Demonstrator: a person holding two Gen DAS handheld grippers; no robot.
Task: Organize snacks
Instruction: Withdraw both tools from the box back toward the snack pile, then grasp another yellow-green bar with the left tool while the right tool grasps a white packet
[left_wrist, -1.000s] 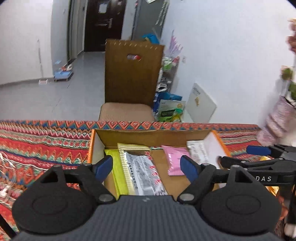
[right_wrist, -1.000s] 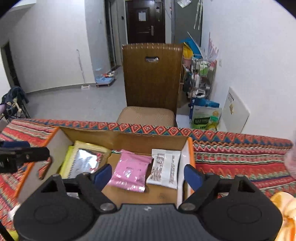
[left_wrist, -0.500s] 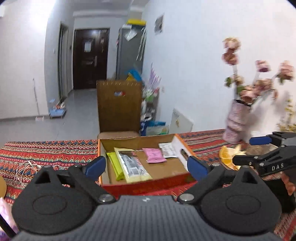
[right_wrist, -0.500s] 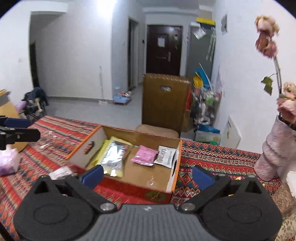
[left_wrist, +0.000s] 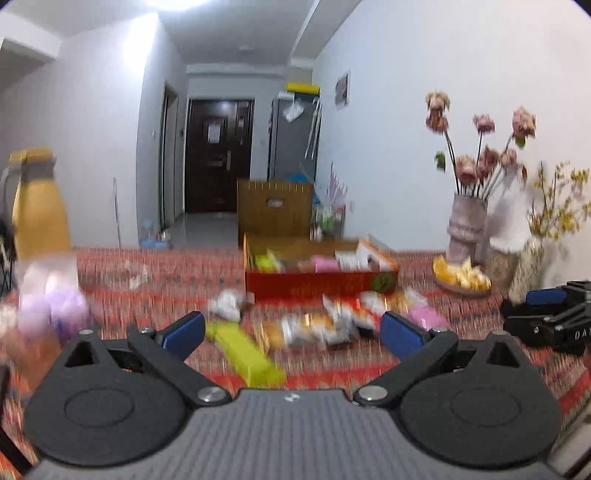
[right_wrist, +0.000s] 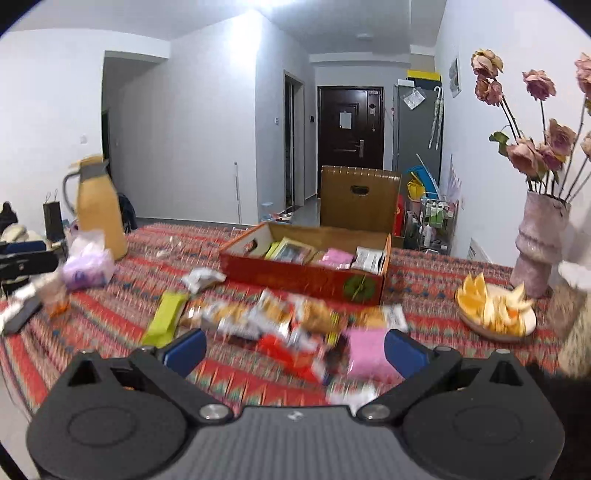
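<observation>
A few packets lie in the box (right_wrist: 306, 275) at 12 o'clock, but most snacks (right_wrist: 280, 325) (blurred) litter the table (right_wrist: 424, 291); left claw (left_wrist: 291, 332) and right claw (right_wrist: 293, 349) both gape empty.

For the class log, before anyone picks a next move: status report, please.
Left gripper open, empty. Right gripper open, empty. Box partly filled; loose snack packets on the tablecloth before it. Plate of orange slices to the right, clear of the packets.
</observation>
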